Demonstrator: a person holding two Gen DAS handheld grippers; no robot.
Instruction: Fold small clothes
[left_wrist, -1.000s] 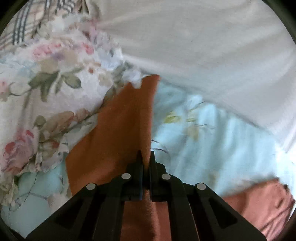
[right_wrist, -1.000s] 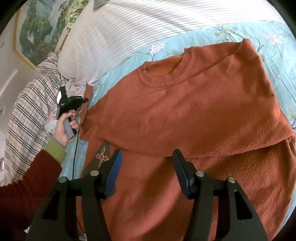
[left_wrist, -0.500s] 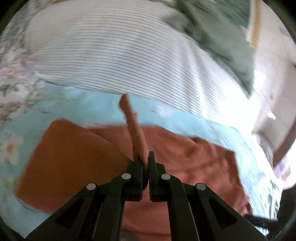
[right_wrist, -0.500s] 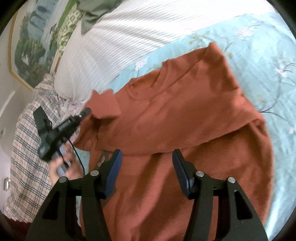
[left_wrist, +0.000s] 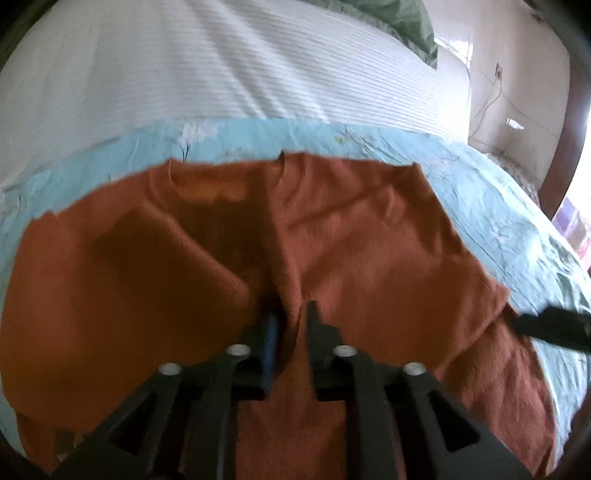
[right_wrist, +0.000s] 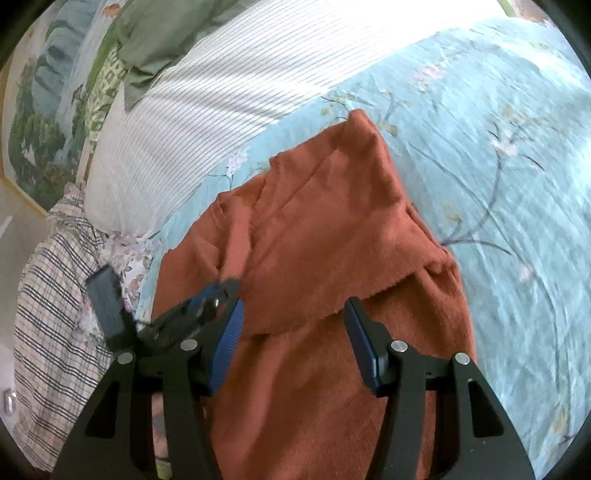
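Observation:
A rust-orange sweater (right_wrist: 317, 236) lies on the light blue floral bedspread (right_wrist: 498, 155), with both sleeves folded in over the body. In the left wrist view the sweater (left_wrist: 369, 236) fills the middle. My left gripper (left_wrist: 291, 317) has its jaws slightly apart around a fold of the left sleeve (left_wrist: 284, 258) over the sweater's middle. It also shows in the right wrist view (right_wrist: 218, 288), at the sweater's left side. My right gripper (right_wrist: 293, 314) is open and empty, just above the sweater's lower half.
A white striped pillow (right_wrist: 207, 110) lies beyond the sweater's collar, with a green cloth (right_wrist: 155, 40) on it. A plaid blanket (right_wrist: 48, 314) and a floral cloth (right_wrist: 129, 258) lie at the left. A wall (left_wrist: 517, 74) stands at the far right.
My left gripper carried the left sleeve from the left side over onto the sweater's body, and its jaws have parted slightly. My right gripper stayed open and drifted a little over the lower half.

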